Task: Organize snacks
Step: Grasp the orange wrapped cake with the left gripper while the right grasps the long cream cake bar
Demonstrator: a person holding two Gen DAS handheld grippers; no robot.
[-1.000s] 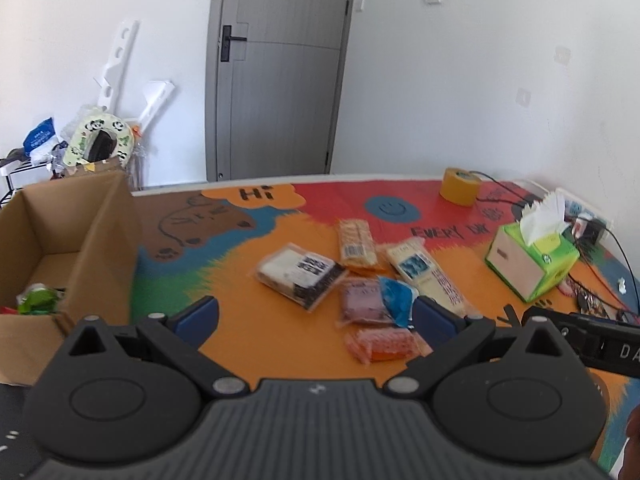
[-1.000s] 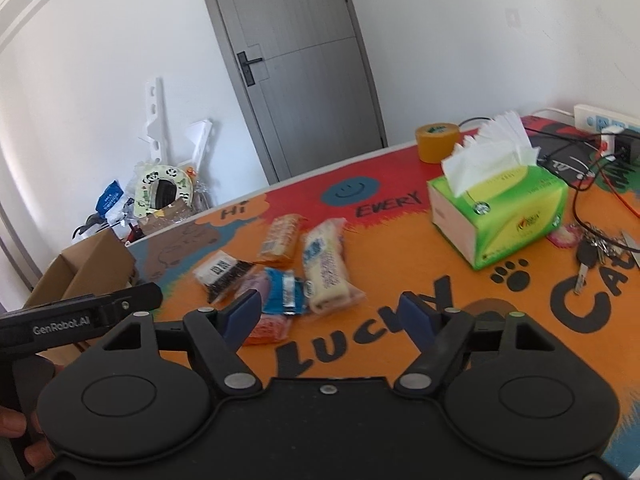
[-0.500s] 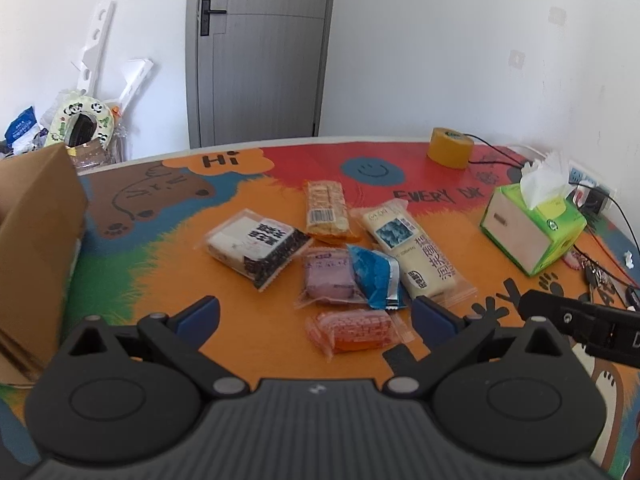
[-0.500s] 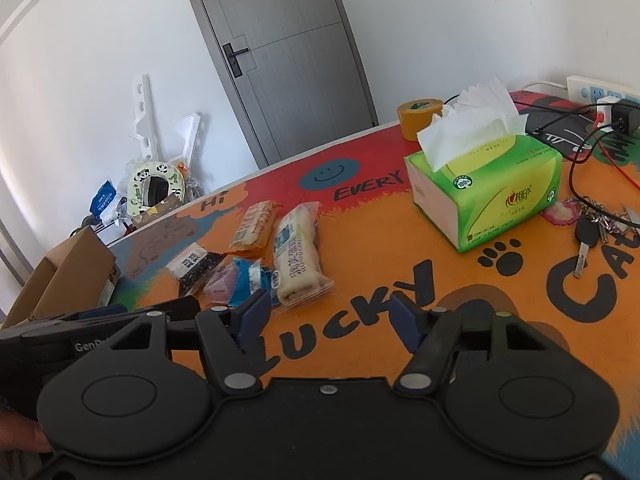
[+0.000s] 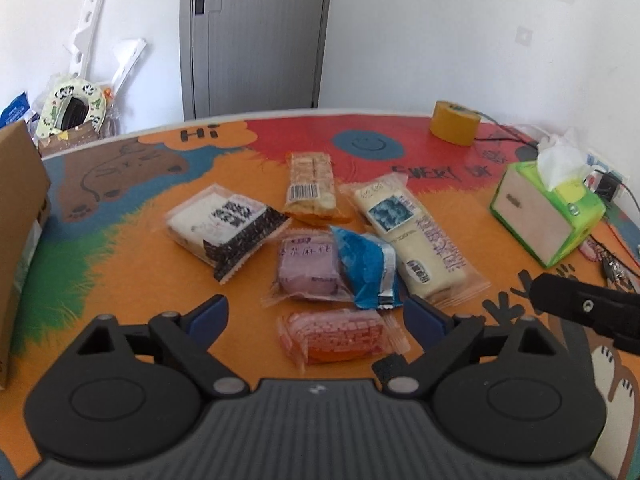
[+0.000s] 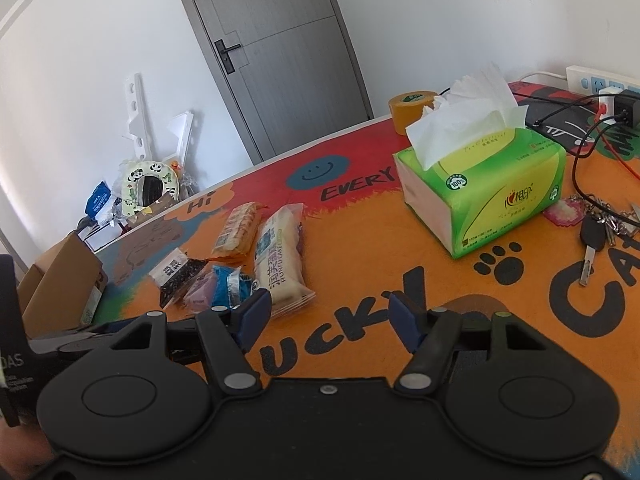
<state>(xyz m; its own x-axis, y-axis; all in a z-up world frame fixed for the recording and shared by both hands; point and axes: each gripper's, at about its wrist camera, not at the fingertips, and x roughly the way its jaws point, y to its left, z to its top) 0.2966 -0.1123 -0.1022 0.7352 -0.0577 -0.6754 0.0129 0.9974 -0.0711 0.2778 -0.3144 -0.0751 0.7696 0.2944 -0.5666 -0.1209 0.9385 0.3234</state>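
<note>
Left tongs (image 5: 316,312) spread wide, just been narrowing a touch, the orange snack pack (image 5: 334,338) lying between the tips, untouched. Right tongs (image 6: 330,312) half-spread over bare tabletop (image 6: 360,240), nothing pinched. Beyond: purple pack (image 5: 308,268), blue pack (image 5: 366,268), long cake pack (image 5: 412,240). Cardboard box (image 5: 16,216) at left, contents hidden. Only the right view shows the keys (image 6: 592,236).

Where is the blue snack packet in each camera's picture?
Left wrist view: the blue snack packet lies mid-picture, overlapping the purple packet, left of the long white cake.
Right wrist view: the blue snack packet is lower left, just above the left fingertip.
Shared landmark: the green tissue box.
</note>
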